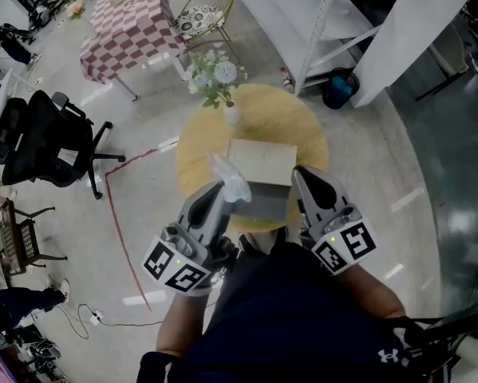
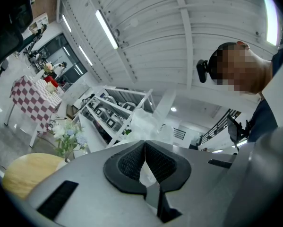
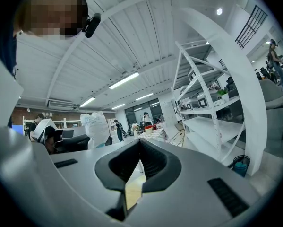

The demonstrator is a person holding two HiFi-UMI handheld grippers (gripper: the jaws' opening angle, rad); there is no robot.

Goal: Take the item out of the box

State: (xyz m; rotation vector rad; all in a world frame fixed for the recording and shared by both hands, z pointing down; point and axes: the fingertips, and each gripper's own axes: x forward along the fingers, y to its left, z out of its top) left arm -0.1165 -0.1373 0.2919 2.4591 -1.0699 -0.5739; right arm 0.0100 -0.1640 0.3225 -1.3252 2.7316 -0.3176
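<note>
1. Head view: round table [image 1: 192, 146] carries the box [image 1: 262, 162]
2. Plastic bag [image 1: 231, 180], at the box's left edge, is pinched by the left gripper [image 1: 218, 188]; carry it clear without snagging
3. Right gripper [image 1: 302, 174], jaws closed, could steady the box's right side

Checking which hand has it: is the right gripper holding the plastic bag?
No, the plastic bag is pinched in the left gripper; the right gripper is at the cardboard box's opposite side.
</note>
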